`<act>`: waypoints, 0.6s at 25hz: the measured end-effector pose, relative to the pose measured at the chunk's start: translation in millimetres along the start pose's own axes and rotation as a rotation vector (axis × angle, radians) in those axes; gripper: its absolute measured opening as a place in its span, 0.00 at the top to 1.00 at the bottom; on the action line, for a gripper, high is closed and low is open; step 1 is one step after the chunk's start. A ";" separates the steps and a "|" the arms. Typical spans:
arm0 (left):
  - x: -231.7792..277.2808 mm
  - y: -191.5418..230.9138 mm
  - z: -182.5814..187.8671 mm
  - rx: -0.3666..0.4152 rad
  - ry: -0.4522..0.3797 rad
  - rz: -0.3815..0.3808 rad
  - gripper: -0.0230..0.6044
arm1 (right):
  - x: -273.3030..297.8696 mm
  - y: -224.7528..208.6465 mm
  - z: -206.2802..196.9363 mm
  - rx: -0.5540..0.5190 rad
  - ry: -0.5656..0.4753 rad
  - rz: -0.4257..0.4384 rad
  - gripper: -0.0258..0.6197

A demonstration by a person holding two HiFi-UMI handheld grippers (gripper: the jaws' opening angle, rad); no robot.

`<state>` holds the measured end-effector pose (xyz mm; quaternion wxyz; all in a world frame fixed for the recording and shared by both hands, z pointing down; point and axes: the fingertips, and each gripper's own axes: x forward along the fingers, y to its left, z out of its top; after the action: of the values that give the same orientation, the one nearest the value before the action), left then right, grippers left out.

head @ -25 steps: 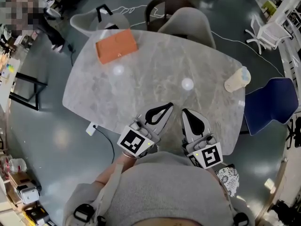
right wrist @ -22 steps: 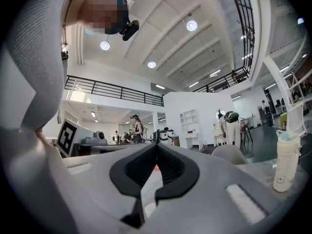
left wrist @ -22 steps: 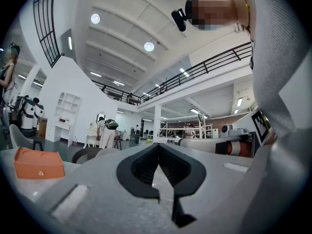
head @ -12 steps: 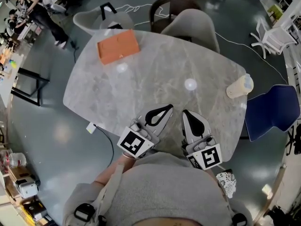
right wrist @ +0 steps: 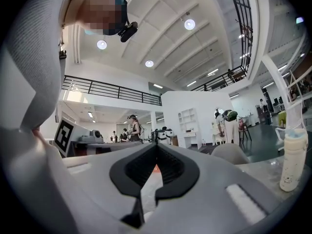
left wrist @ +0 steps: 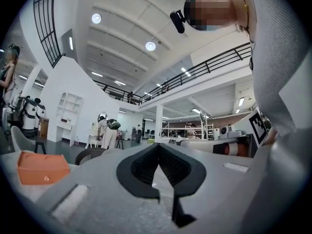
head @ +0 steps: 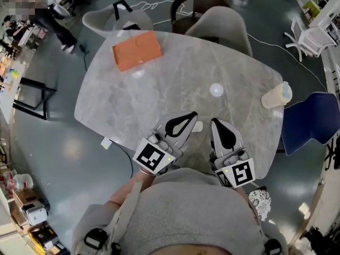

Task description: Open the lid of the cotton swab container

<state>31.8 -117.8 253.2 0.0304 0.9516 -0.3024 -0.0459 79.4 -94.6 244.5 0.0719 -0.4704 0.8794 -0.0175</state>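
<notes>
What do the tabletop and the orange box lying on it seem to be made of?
Tabletop: probably stone or a stone-look laminate. It is grey with pale veins, and polished, since lamps reflect in it as bright spots.
Orange box: maybe leather or coated card. It is matte, with even colour and soft edges; I cannot tell which.

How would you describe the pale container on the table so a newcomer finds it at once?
Find the marble table and follow its right edge toward the blue chair. The container stands there alone: upright, cream with a bluish lid, unlike the flat orange box at the far left.
</notes>
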 end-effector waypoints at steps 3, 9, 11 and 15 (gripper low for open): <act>-3.8 6.9 -3.6 -0.012 0.002 -0.001 0.96 | 4.8 1.8 -6.6 -0.004 0.016 -0.008 0.96; -7.1 14.8 -7.9 -0.018 0.012 -0.001 0.96 | 11.0 2.7 -14.1 0.005 0.054 -0.011 0.96; -7.1 15.6 -10.4 -0.021 0.015 -0.004 0.96 | 10.8 0.7 -18.0 0.007 0.070 -0.015 0.96; -9.2 15.2 -16.6 -0.031 0.030 -0.010 0.96 | 11.1 0.8 -19.5 0.031 0.069 -0.016 0.96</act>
<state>17.3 -124.4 271.6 0.0495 0.9531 -0.2962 -0.0367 69.9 -104.1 262.5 0.0489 -0.4754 0.8771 -0.0478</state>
